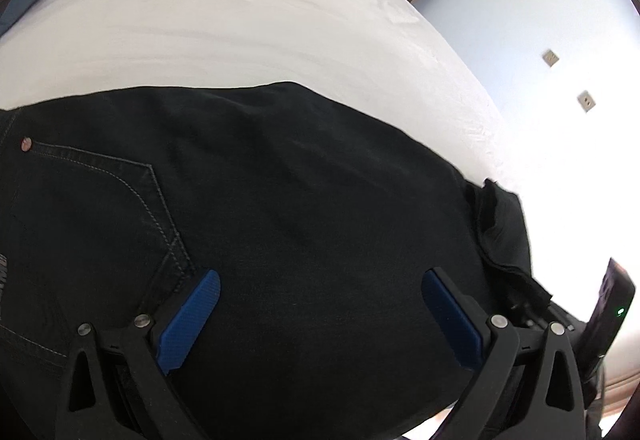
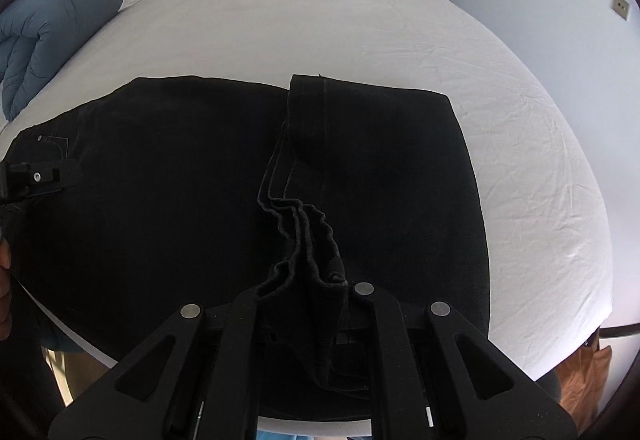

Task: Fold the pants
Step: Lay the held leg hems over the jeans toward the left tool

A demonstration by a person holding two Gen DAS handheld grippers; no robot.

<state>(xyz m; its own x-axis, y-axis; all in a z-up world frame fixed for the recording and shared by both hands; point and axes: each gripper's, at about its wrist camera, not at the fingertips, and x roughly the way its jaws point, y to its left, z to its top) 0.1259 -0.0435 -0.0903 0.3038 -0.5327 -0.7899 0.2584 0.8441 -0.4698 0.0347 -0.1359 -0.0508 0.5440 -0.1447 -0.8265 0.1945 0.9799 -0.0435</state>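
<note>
Black denim jeans spread flat on the white bed, long axis running left to right. Bunched hem ends clamped in the closed right hand-held gripper, lifted above the middle, waist part lying further left. Left hand-held gripper wide open over the back pocket, gripping nothing.
</note>
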